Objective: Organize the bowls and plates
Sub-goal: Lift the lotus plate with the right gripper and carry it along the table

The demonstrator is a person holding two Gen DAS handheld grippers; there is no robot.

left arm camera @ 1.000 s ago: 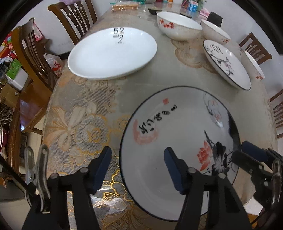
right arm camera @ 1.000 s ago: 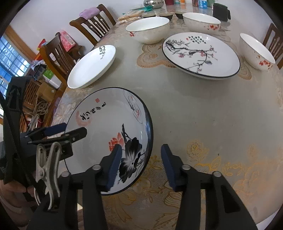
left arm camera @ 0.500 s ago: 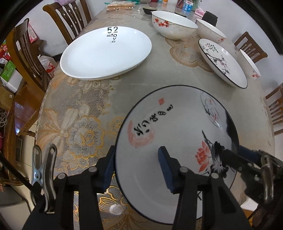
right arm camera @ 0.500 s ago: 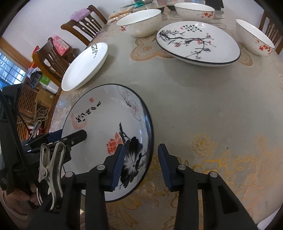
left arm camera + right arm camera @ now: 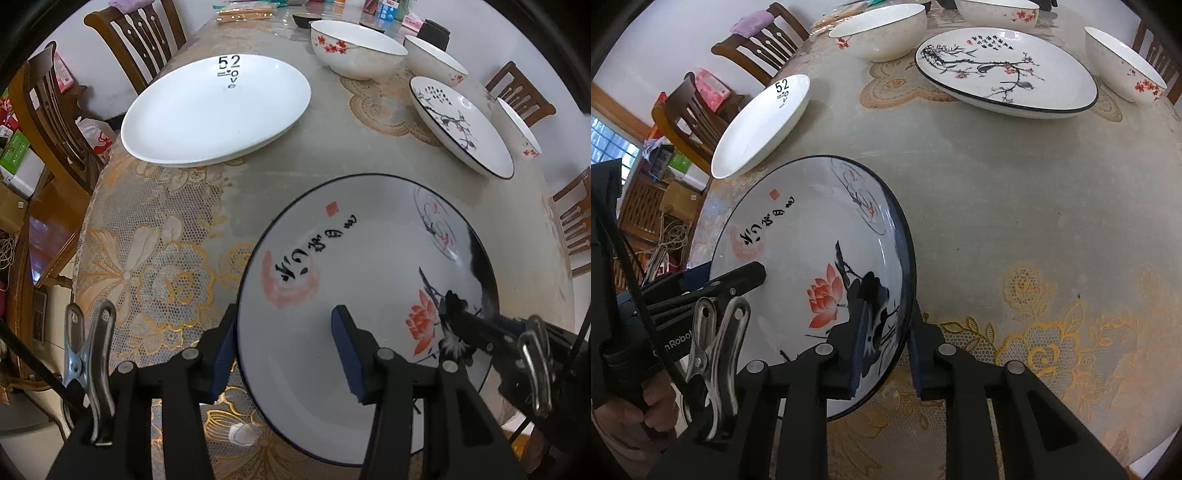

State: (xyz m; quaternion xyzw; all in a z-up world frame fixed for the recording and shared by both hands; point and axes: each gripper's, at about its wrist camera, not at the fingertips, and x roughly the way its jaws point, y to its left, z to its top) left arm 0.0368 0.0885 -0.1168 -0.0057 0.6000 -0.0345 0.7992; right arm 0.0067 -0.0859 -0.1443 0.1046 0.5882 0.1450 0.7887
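Note:
A lotus-painted plate with a black rim (image 5: 369,266) (image 5: 805,251) is held by both grippers above the table's near end. My left gripper (image 5: 282,350) has its jaws on either side of the plate's left rim. My right gripper (image 5: 886,339) has its jaws on either side of the right rim; it also shows in the left wrist view (image 5: 480,328). A plain white plate marked "52" (image 5: 218,110) (image 5: 761,122) lies at the far left. A plum-blossom plate (image 5: 461,122) (image 5: 1004,70) lies at the far right.
White bowls with red flowers stand at the far end: a large one (image 5: 354,48) (image 5: 882,31), another behind (image 5: 436,61) (image 5: 997,9), one at the right edge (image 5: 521,129) (image 5: 1123,70). Wooden chairs (image 5: 140,37) ring the lace-covered table (image 5: 155,251).
Both grippers have closed in on the lotus plate's rim and the plate has risen off the cloth, tilting a little.

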